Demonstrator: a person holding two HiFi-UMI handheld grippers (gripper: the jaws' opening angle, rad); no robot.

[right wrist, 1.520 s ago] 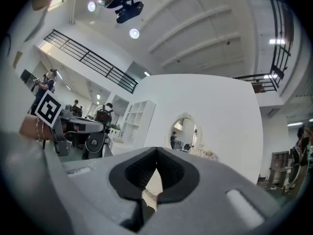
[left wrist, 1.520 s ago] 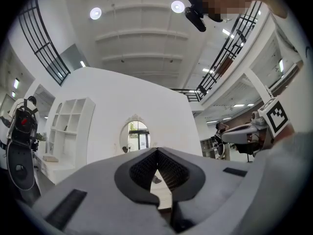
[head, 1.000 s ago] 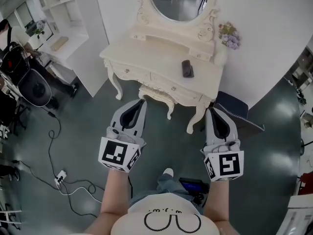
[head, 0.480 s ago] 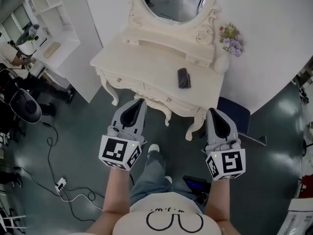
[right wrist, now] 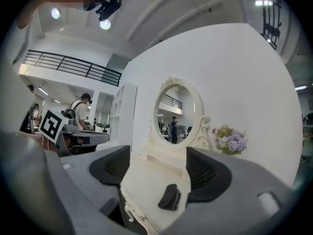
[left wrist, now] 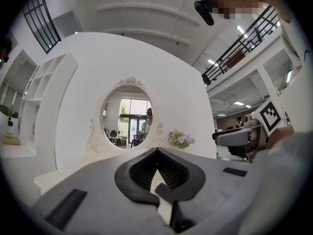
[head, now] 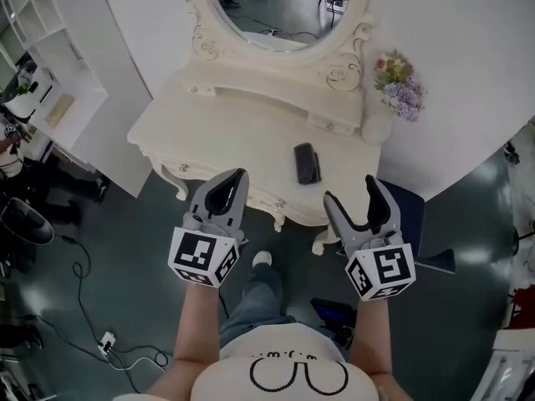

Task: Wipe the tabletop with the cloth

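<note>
A dark folded cloth is lying at the centre of the head view on a cream worktop, well apart from both grippers. At the upper right, a white vase is holding purple and pink flowers. The left gripper, lower left, is pressing its jaws together on nothing. The right gripper, lower right, has just been opening its jaws and is gaping wide, gripping nothing.
</note>
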